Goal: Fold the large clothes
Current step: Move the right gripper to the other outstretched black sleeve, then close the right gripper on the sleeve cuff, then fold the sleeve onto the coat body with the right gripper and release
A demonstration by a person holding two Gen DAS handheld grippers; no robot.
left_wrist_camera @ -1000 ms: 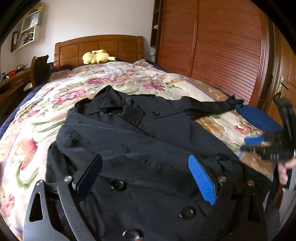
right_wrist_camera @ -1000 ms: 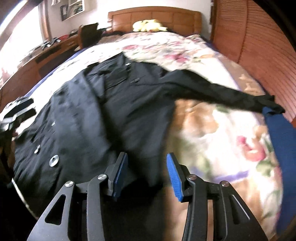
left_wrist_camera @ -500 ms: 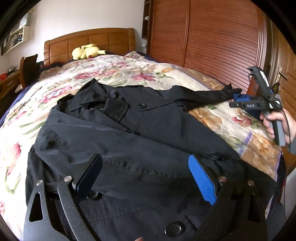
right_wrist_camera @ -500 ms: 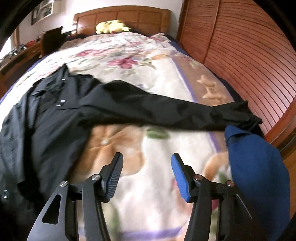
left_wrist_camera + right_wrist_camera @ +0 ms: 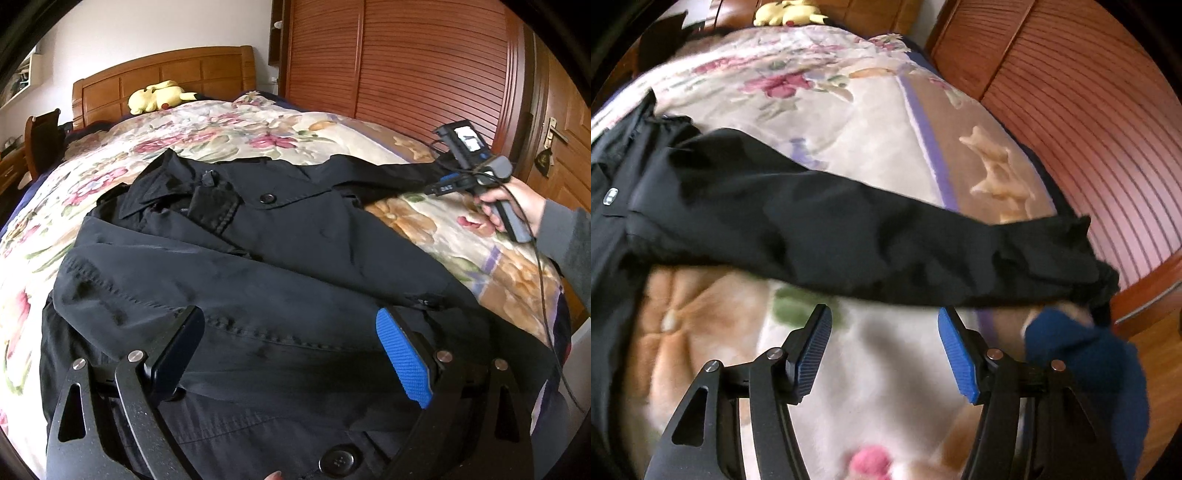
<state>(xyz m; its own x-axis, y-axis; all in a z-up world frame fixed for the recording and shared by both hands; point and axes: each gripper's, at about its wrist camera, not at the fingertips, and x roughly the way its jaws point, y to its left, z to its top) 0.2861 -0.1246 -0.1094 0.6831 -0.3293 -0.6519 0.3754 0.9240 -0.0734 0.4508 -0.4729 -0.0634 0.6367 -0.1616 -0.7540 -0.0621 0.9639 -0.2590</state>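
The left gripper (image 5: 291,354) hangs low over the near hem of the black coat (image 5: 280,258), its fingers wide apart with nothing between them; a large button (image 5: 337,461) shows just below. The coat lies face up on the floral quilt (image 5: 221,122), collar toward the headboard (image 5: 162,81), one sleeve (image 5: 849,229) stretched sideways to the bed's edge by the slatted wardrobe (image 5: 424,62). The right gripper (image 5: 884,345) hovers just short of that sleeve, fingers spread, gripping nothing; in the left view it sits at the sleeve's cuff end, held in the person's hand (image 5: 513,206). A small label on it has white letters too small to read with certainty. A blue cloth (image 5: 1089,365) lies beside the cuff. Farthest off, a yellow plush (image 5: 159,96) rests against the headboard. No container shows.
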